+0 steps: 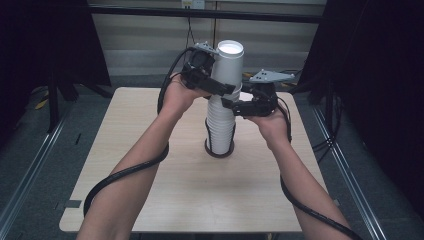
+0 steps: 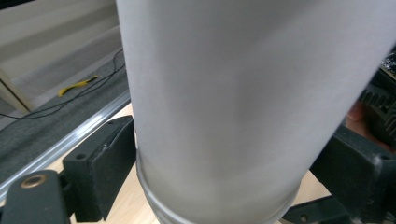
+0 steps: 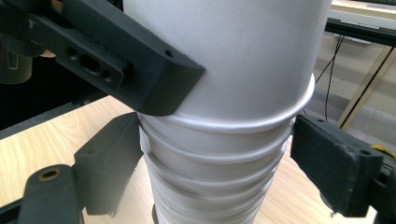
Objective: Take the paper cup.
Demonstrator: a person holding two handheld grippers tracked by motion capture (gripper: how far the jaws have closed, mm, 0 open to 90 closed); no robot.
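Nearest the person, both forearms reach forward over the bare front of the counter (image 1: pixel 150 200) towards its middle. A tall stack of white paper cups (image 1: pixel 221 125) stands there on a dark ring (image 1: pixel 219 152). The cups are nested mouth down with their rolled rims showing one below another, so they hold only each other. What the ring is, I cannot tell.

Partway up the stack, the right gripper (image 1: pixel 231 103) comes in from the right and straddles the cups just under the topmost rim. In the right gripper view one pad lies against the stack (image 3: pixel 210 177) and the other sits just beside it, so this gripper looks released rather than clamped. Above it, the left gripper (image 1: pixel 222 89) grasps the top cup (image 1: pixel 228 65) low on its wall, just above its rim, with a pad against each side in the left gripper view. The cup's closed base faces up.

The step in hand seems to be working the top cup at the head of the stack, either seating it or pulling it free; which one I cannot say. Either way the next move calls for the right gripper to steady the lower cups. The left must move straight along the stack's axis with a light grip, since thin paper walls crush easily and a tall stack would topple.
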